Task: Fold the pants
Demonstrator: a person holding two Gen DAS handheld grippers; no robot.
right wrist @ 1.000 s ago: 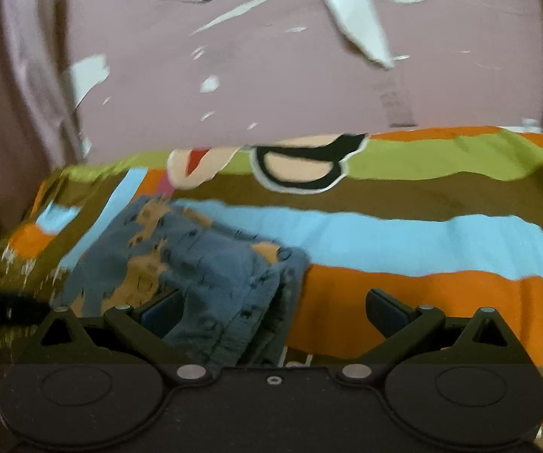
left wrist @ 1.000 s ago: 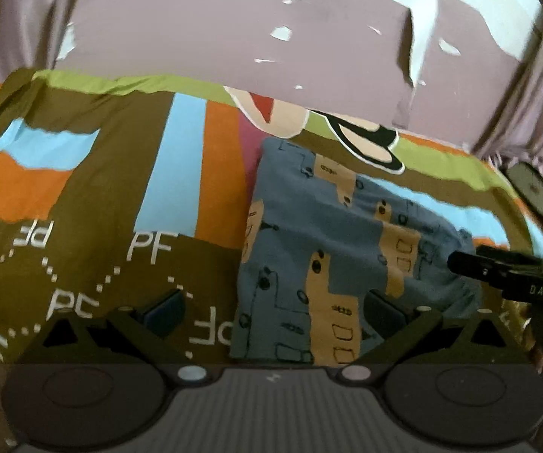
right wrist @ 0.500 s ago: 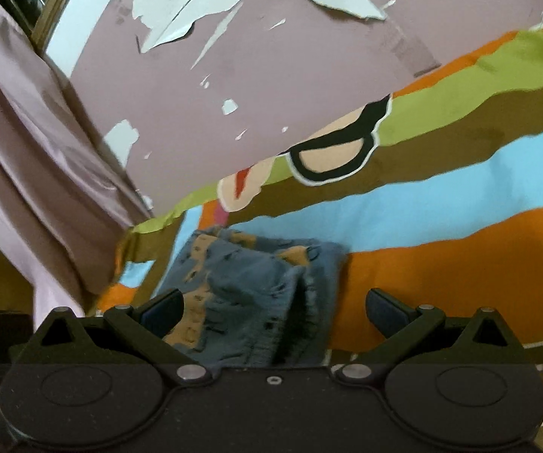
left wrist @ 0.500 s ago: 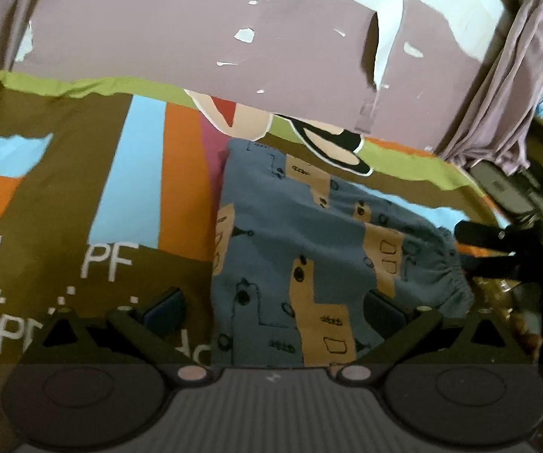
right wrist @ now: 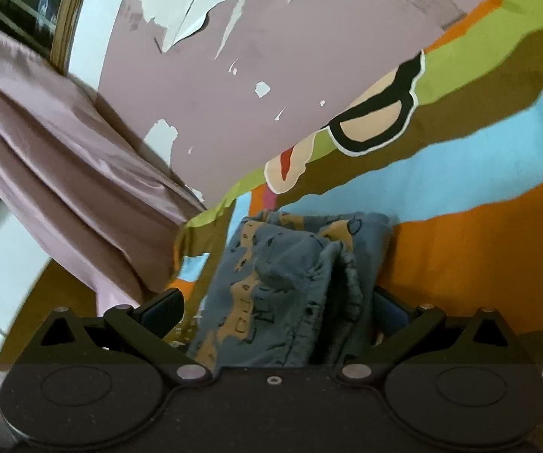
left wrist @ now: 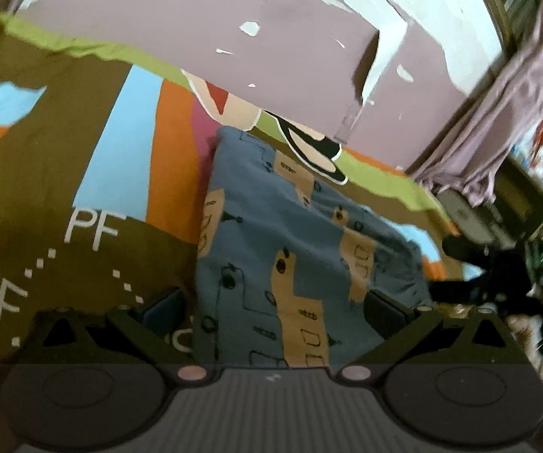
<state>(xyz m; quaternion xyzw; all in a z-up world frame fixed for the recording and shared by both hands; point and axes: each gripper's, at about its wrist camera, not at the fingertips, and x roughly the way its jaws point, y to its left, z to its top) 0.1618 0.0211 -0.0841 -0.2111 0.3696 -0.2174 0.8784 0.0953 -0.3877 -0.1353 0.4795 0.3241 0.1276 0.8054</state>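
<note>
The pants (left wrist: pixel 297 264) are blue-grey with tan patches and lie folded into a flat rectangle on the striped bedsheet (left wrist: pixel 82 151). My left gripper (left wrist: pixel 273 307) is open and hovers low at the near edge of the pants, its fingers straddling the fabric without pinching it. The right gripper (left wrist: pixel 471 279) shows as a dark shape past the pants' right end. In the right wrist view the bunched, layered end of the pants (right wrist: pixel 290 283) sits between the spread fingers of my right gripper (right wrist: pixel 275 307), which is open.
A mauve wall (left wrist: pixel 290 56) with peeling paint runs behind the bed. A pinkish curtain (right wrist: pixel 45 158) hangs at the bed's end under a window frame (right wrist: pixel 63 19). Dark clutter and furniture (left wrist: pixel 497 211) stand beyond the bed's right side.
Both grippers moved in on the pants: the left shifted right so the fabric lies between its fingers, and the right tilted and swung left to face the bunched end. Both stayed open.
</note>
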